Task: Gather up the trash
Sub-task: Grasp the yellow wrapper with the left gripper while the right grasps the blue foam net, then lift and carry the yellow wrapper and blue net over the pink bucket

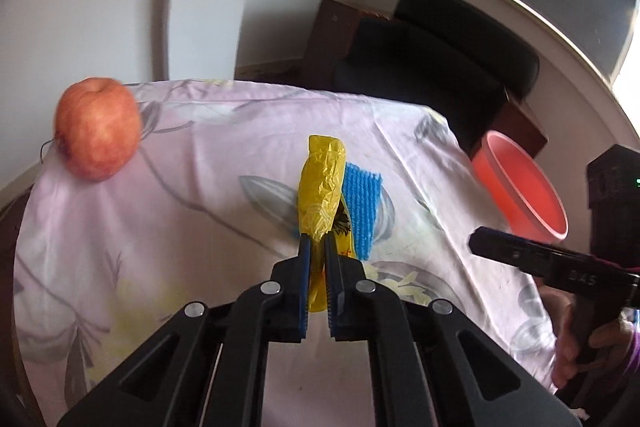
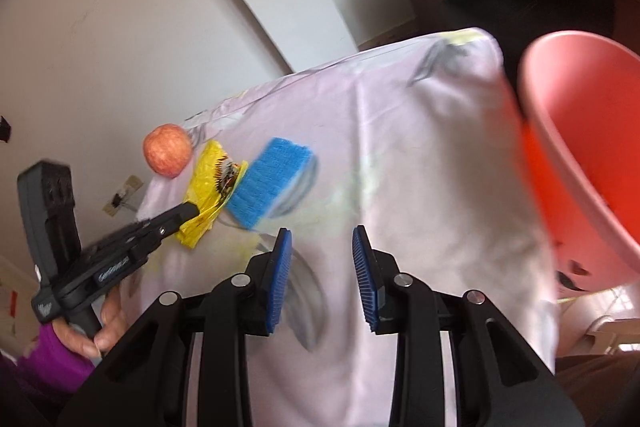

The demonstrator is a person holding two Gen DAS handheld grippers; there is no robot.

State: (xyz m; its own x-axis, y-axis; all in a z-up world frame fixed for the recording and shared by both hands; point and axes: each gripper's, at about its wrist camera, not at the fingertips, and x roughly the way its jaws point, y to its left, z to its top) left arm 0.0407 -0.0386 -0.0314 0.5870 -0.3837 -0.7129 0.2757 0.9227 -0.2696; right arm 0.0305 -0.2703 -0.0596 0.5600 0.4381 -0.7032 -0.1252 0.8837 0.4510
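Right at my left gripper (image 1: 316,247), the blue-padded jaws are pinched tight on the crumpled yellow plastic wrapper (image 1: 320,183), near end caught between the pads, the rest sticking up and away over the pale floral tablecloth (image 1: 200,167). From the right wrist view I see the same thing: black fingers clamped on the wrapper's lower end, film bunched around the tips. My right gripper (image 2: 322,267) hangs over bare cloth with its jaws parted and nothing between them.

I'd judge this wrapper weighs next to nothing: thin, crinkly film, soft and a bit slick. It won't break, but it could slide out of a shallow pinch or flop about when lifted. Holding it at the bunched end, where the film is folded thick, looks like the safest bite.

Just beyond and beside the wrapper, touching its edge as far as I can tell, lies a blue ribbed rectangular sponge (image 1: 362,211). Watch that it doesn't drag along.

Further out on the left, near the cloth's far edge, sits a round red-orange apple (image 1: 98,129), well apart from my grip. Off to the right, past the table edge, is the pink-red plastic bucket (image 2: 580,147), open mouth tilted toward me, the likely place for the trash. Behind it all, a dark chair (image 1: 440,59) and pale walls.
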